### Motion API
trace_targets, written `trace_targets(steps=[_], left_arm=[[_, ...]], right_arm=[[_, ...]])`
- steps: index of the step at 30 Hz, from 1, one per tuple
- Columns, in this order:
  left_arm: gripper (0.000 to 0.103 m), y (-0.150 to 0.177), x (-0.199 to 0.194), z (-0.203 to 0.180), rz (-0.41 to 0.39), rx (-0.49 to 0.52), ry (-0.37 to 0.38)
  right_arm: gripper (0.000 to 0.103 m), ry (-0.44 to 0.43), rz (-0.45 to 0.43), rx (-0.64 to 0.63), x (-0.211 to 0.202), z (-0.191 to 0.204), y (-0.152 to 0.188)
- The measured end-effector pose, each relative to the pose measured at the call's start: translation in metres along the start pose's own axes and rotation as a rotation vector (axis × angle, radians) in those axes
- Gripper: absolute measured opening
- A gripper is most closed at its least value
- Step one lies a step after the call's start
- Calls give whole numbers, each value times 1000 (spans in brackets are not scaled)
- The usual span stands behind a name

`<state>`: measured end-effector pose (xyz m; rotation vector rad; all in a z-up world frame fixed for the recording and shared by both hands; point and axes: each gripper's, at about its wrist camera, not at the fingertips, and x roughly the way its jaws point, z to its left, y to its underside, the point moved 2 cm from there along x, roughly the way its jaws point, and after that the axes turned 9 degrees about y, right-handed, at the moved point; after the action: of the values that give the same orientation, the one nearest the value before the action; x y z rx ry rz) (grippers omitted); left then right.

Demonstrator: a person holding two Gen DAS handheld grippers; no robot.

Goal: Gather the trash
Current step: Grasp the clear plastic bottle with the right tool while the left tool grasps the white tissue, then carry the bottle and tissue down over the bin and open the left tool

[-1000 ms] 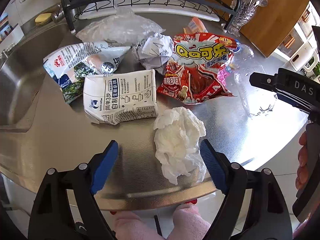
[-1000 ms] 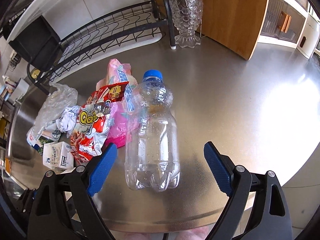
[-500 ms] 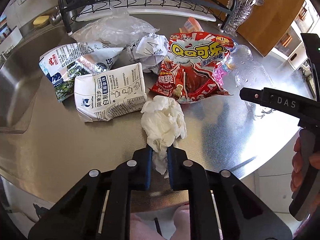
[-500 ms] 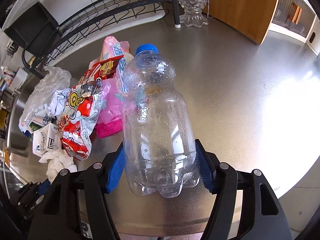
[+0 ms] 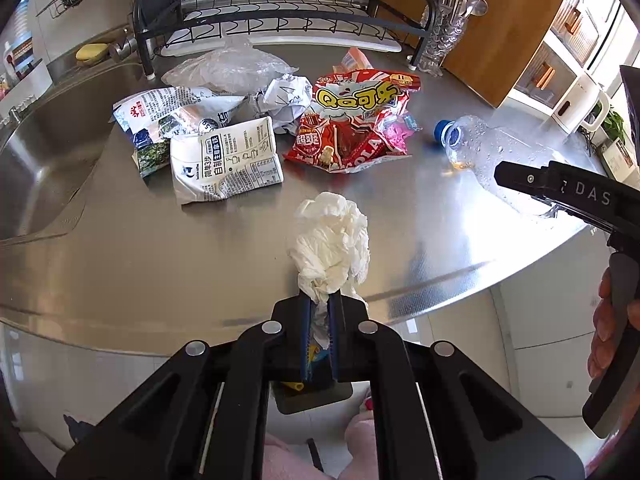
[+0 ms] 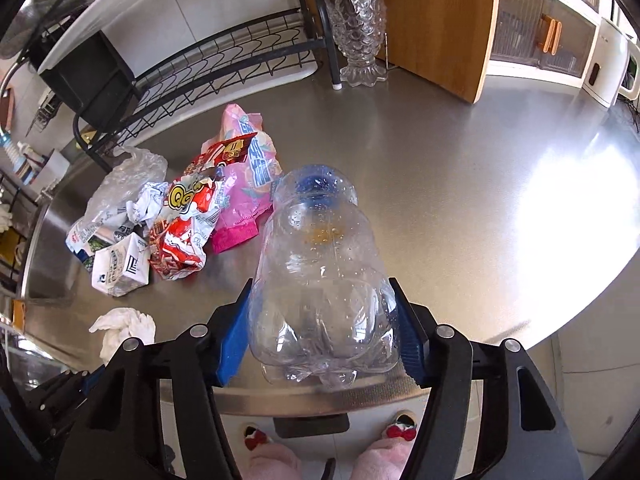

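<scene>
Two pieces of trash are in hand above the steel counter (image 5: 120,248), whose near edge is rounded. The largest, a clear bottle (image 6: 320,280) with a blue cap, is clamped low on its body by the right gripper (image 6: 320,332), base toward the camera and off the surface. It looks empty, so light, but thin-walled and slick; a squeeze near the stiffer ribbed base probably holds better than one at the soft middle. The remaining pile sits farther back: a red snack bag (image 5: 352,120), a white carton (image 5: 226,160), a printed pouch (image 5: 168,124), crumpled paper (image 5: 286,98) and a clear plastic bag (image 5: 228,68), all light, crinkly and likely easiest to pinch at an edge or fold. Smallest is the tissue (image 5: 330,240), pinched by its lower tail in the left gripper (image 5: 320,320), fingers clenched on it. It is soft, nearly weightless, and could tear or slip out.
</scene>
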<state>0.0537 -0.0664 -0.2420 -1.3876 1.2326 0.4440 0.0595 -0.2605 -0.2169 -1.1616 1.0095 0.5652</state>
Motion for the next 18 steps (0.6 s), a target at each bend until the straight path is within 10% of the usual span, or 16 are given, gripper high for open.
trace_targets(steps=[18], left_arm=[[6, 77, -50, -5, -19, -1, -12]], right_arm=[[63, -113, -32, -43, -82, 3, 76]])
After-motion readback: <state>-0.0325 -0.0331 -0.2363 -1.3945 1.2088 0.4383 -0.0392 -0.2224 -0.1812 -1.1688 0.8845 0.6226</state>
